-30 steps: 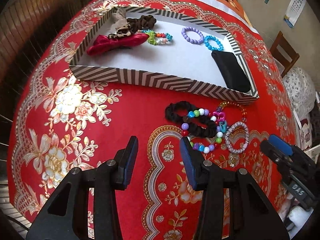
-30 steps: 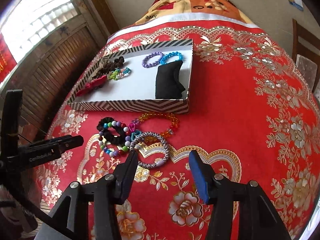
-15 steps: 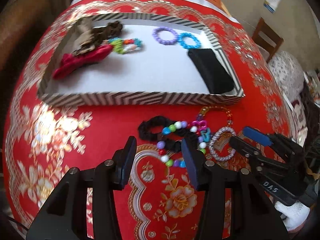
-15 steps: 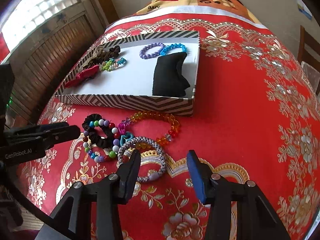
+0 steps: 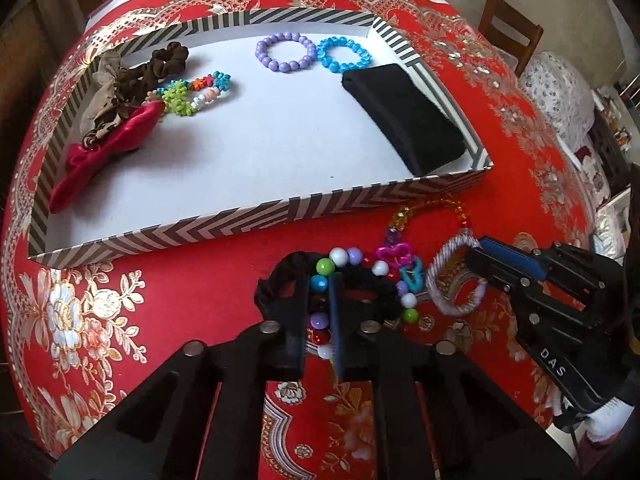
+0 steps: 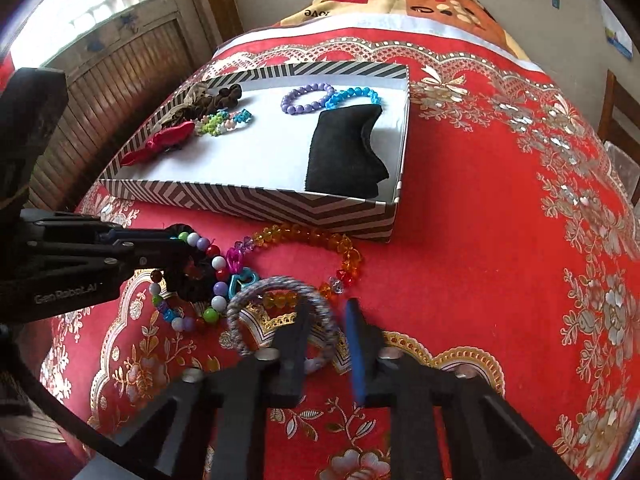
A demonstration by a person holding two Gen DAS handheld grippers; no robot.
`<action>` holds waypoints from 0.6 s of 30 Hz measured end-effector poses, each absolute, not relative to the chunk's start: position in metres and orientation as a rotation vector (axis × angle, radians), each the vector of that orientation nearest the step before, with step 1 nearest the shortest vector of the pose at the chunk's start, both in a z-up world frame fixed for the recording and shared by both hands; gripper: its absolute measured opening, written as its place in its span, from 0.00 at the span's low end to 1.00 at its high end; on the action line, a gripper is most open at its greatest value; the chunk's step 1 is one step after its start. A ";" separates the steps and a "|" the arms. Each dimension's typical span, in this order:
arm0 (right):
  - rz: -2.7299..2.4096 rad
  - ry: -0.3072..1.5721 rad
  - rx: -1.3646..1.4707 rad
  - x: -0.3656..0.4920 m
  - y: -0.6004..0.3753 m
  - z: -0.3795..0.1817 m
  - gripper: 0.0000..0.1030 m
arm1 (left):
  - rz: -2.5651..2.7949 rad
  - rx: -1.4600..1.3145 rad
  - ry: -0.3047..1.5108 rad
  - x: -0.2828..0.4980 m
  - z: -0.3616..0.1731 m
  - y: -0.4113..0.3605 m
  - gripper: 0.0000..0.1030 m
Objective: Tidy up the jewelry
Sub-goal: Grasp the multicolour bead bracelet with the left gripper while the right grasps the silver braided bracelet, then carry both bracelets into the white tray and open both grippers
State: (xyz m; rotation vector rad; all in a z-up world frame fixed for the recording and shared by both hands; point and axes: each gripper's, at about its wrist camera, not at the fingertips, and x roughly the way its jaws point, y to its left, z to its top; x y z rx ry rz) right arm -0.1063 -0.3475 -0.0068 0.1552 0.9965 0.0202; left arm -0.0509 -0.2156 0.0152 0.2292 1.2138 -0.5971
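Observation:
A striped box (image 5: 248, 224) (image 6: 256, 200) on the red cloth holds a purple bracelet (image 5: 285, 51), a blue bracelet (image 5: 344, 55), hair ties and a black pad (image 5: 404, 118). In front of it lie a black scrunchie (image 5: 372, 292), a multicolour bead bracelet (image 5: 340, 258) (image 6: 216, 300), an amber bead bracelet (image 6: 308, 236) and a silver-grey woven bracelet (image 5: 452, 280) (image 6: 280, 284). My left gripper (image 5: 320, 312) is closed down on the bead bracelet and scrunchie. My right gripper (image 6: 328, 320) has its jaws narrowed around the woven bracelet's near side.
The red floral cloth (image 6: 500, 220) covers a round table that falls away at the edges. A wooden chair (image 5: 512, 28) stands at the far right. A wooden slatted wall (image 6: 112, 80) is at the left.
Both grippers moved forward and down onto the jewelry pile and closed from wide open: the left over the bead bracelet and scrunchie, the right around the woven bracelet.

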 end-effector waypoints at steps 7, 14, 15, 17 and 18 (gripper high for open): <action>0.036 0.947 0.190 -0.117 -0.350 0.016 0.07 | -0.630 0.153 1.203 -0.058 0.042 -0.201 0.07; 0.071 0.881 0.212 -0.126 -0.351 0.047 0.07 | -0.618 0.089 1.134 -0.068 0.086 -0.187 0.07; 0.075 0.873 0.212 -0.126 -0.350 0.051 0.07 | -0.616 0.083 1.127 -0.068 0.091 -0.185 0.07; 0.078 0.862 0.211 -0.126 -0.351 0.057 0.07 | -0.606 0.065 1.110 -0.067 0.102 -0.179 0.07; 0.083 0.855 0.215 -0.126 -0.351 0.060 0.07 | -0.601 0.057 1.101 -0.066 0.107 -0.177 0.07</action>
